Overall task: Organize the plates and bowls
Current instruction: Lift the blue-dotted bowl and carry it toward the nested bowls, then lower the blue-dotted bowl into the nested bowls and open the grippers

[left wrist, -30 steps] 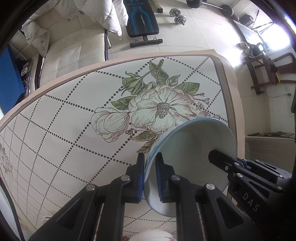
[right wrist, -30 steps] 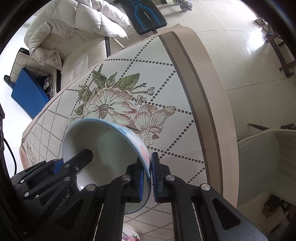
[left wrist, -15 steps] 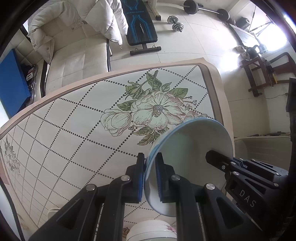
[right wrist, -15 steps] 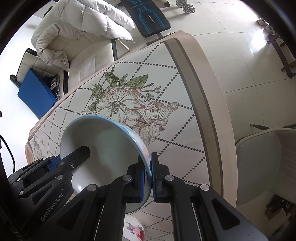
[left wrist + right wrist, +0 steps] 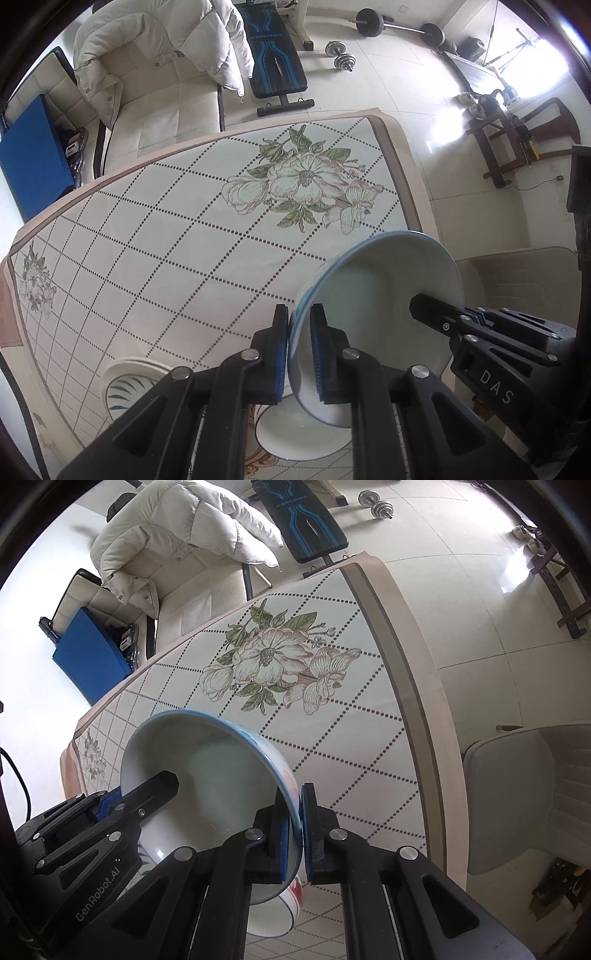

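Observation:
A white bowl with a blue rim point(image 5: 384, 295) point(image 5: 207, 771) hangs tilted above the table, held by both grippers at opposite sides of its rim. My left gripper point(image 5: 298, 325) is shut on the rim, and so is my right gripper point(image 5: 295, 805). Each gripper also shows in the other's view: the right one point(image 5: 436, 314), the left one point(image 5: 155, 786). Below on the table stand another white bowl point(image 5: 291, 435) point(image 5: 273, 912) with a red flower pattern, and a plate with a leaf pattern point(image 5: 125, 384).
The table carries a floral cloth with dotted diamonds point(image 5: 184, 240). A white sofa with a padded coat point(image 5: 155, 66), a blue board point(image 5: 29, 155) and a weight bench point(image 5: 273, 55) stand beyond it. A grey chair point(image 5: 517, 794) stands at the table's right side.
Both grippers have risen with the bowl, so the table looks smaller and farther. The bowl and the plate on the table have come into view at the bottom.

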Tool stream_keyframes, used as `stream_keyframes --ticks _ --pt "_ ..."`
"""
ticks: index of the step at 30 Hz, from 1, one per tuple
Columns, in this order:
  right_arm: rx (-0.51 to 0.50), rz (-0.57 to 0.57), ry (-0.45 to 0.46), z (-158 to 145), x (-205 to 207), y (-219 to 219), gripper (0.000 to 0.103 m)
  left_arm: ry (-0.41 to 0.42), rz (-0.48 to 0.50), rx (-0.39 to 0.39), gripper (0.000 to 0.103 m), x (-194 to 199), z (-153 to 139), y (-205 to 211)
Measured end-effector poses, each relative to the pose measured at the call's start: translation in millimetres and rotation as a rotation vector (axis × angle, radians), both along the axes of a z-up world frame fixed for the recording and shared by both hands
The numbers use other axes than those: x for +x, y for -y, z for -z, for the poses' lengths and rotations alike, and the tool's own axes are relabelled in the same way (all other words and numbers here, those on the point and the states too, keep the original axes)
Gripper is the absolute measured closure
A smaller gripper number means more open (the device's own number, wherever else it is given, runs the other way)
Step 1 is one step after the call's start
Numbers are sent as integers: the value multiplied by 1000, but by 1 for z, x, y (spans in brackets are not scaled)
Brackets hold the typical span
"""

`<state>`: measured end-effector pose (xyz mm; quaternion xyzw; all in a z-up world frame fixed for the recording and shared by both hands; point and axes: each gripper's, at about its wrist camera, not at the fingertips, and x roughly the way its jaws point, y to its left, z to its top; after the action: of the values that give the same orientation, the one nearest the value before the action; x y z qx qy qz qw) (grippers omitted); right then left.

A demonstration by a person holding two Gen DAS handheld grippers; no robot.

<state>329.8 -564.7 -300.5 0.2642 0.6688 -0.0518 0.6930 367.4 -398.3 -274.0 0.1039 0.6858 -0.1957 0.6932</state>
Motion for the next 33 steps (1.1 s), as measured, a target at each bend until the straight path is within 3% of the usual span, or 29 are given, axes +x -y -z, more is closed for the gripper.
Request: stream_keyframes --ticks 8,16,33 --pt "1 -38 -10 -13 -52 -35 96 -36 -16 2 93 -45 -3 -35" --pt "29 -65 -44 1 -93 -70 96 -72 -28 30 93 -82 15 -63" --pt "27 -82 -131 50 -108 -91 96 -135 -19 114 93 -95 58 -66"
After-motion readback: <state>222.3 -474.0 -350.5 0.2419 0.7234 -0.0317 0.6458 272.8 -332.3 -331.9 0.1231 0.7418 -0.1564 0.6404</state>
